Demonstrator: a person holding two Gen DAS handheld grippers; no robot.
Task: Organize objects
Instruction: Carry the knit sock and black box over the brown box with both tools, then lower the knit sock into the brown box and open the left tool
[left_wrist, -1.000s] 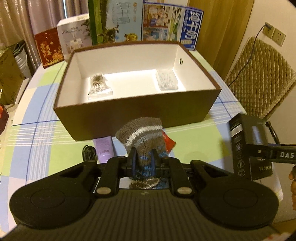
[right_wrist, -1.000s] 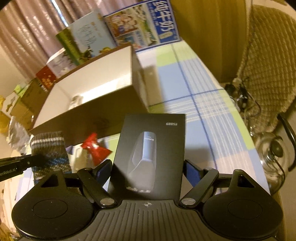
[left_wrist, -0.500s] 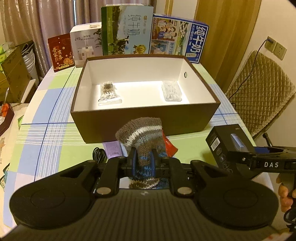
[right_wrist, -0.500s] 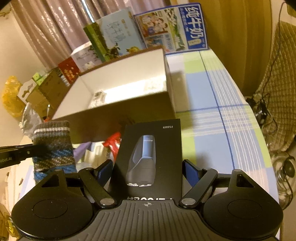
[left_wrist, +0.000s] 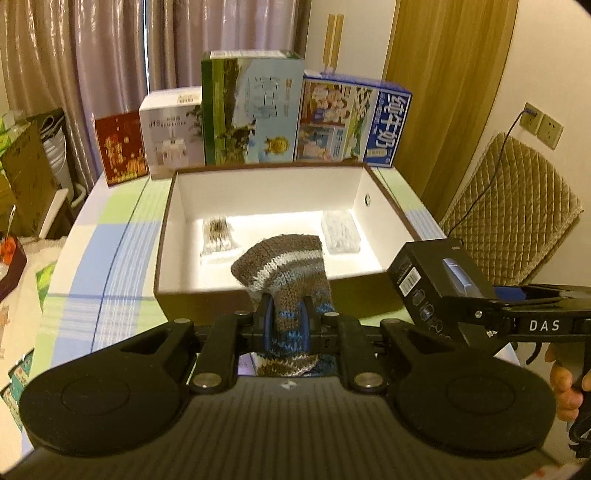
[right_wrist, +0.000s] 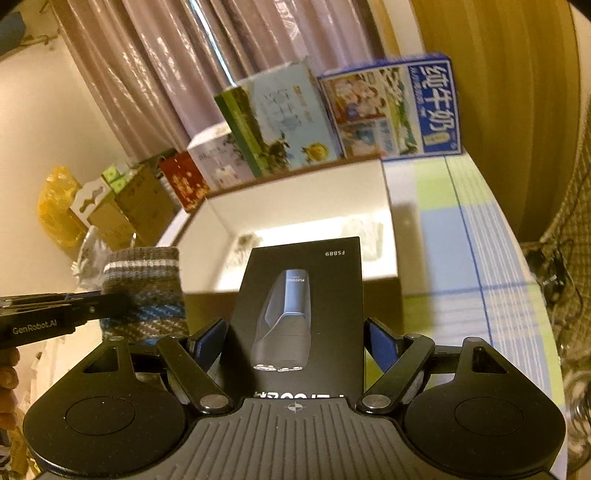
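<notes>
My left gripper (left_wrist: 287, 320) is shut on a knitted brown, white and blue striped sock (left_wrist: 284, 266), held up in front of the near wall of a brown open box (left_wrist: 258, 295) with a white inside. My right gripper (right_wrist: 297, 343) is shut on a black shaver box (right_wrist: 303, 306), raised just before the same brown box (right_wrist: 380, 288). In the left wrist view the shaver box (left_wrist: 432, 277) and the right gripper (left_wrist: 517, 321) are at the right. In the right wrist view the sock (right_wrist: 144, 288) hangs at the left. Two clear packets (left_wrist: 218, 240) (left_wrist: 340, 236) lie on the box floor.
Several cartons stand behind the brown box: a red one (left_wrist: 120, 147), a white one (left_wrist: 173, 136), a green-blue one (left_wrist: 251, 110), a blue milk carton (left_wrist: 354, 125). The checked tablecloth (left_wrist: 110, 251) covers the table. A quilted chair (left_wrist: 517, 206) stands at the right.
Both grippers have risen and moved forward with their loads; the sock and the shaver box now overlap the brown box's near wall. The items on the cloth in front of the box have dropped from view.
</notes>
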